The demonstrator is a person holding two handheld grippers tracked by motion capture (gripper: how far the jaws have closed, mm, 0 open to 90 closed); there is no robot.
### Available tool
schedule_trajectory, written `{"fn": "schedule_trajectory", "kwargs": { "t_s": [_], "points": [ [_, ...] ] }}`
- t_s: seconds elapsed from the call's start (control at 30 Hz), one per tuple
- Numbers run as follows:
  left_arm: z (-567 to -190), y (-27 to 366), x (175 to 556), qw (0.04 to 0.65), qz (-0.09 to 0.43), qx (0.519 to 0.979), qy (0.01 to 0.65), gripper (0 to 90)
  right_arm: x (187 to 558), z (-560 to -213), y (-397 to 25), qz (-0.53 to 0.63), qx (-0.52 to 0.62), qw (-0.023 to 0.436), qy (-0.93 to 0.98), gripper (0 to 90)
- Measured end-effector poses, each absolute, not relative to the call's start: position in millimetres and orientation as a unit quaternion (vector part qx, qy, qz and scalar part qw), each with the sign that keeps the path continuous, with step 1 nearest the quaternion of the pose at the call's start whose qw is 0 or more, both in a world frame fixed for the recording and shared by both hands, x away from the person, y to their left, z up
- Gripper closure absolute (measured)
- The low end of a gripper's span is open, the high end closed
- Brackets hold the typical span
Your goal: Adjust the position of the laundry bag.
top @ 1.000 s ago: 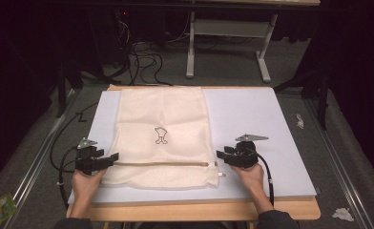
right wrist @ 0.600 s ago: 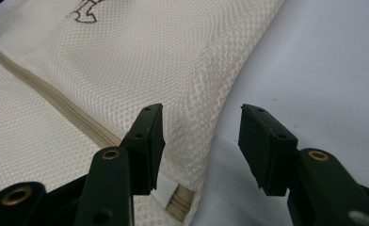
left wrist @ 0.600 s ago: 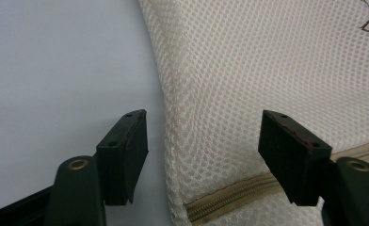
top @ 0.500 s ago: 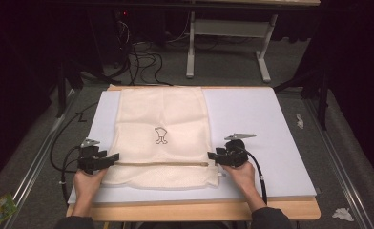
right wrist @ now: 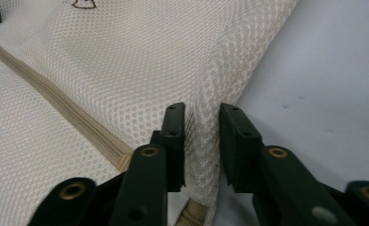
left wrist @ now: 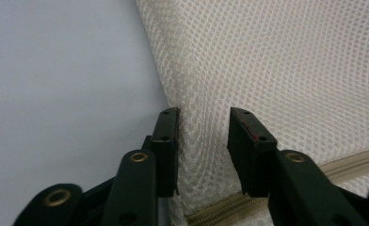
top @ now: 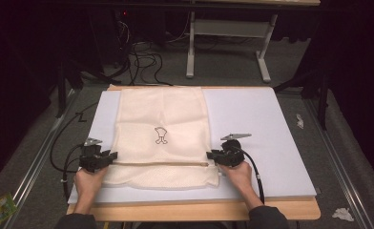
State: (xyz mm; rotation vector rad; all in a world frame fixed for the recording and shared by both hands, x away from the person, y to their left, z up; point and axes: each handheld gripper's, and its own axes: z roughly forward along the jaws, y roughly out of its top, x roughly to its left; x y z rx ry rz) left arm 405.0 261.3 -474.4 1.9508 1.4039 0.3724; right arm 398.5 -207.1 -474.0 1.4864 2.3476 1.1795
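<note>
— Dark room all round, cables (top: 142, 59) on the floor at the top of the high view, and a pale board (top: 266, 129) lying on the wooden table (top: 194, 209) in the middle. What's on it?

— One cream mesh bag (top: 163, 119), spread flat left of centre, running from the board's far edge down toward the person. It has a small dark emblem (top: 160, 135) in the middle and a tan zip (top: 159, 163) crossing it near the bottom.

— Start at the left, then.

— At lower left of the high view the left gripper (top: 109, 156) sits at the bag's left edge, level with the zip. In its own view the jaws stand apart, with a raised fold of mesh (left wrist: 204, 150) between them; one jaw touches the cloth, the other shows a gap. So parted, not clamped.

— And further right?

— The right gripper (top: 211, 155) is at the bag's right edge, by the zip's end. Its view shows the same thing: a ridge of mesh (right wrist: 202, 150) rising between two jaws held apart, grey board to the right, zip running off to the upper left.

— Hands?

— One behind each gripper, near the table's front edge.
</note>
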Motion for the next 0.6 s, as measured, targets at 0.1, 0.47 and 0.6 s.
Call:
{"fn": "schedule_trajectory", "kwargs": {
  "t_s": [0.1,0.47,0.6],
  "points": [
    [-473.2,261.3,406.2,0.346,0.142,0.755,0.538,80.2,399.0,-473.9,-208.4,0.392,0.49,0.058,0.777,84.4],
    [-465.6,256.4,410.4,0.36,0.137,0.756,0.529,86.5,397.7,-469.1,-210.7,0.392,0.483,0.072,0.779,87.9],
    [-463.2,251.7,410.8,0.367,0.135,0.754,0.527,86.6,397.9,-466.4,-215.3,0.395,0.484,0.078,0.777,88.1]
  ]
}}
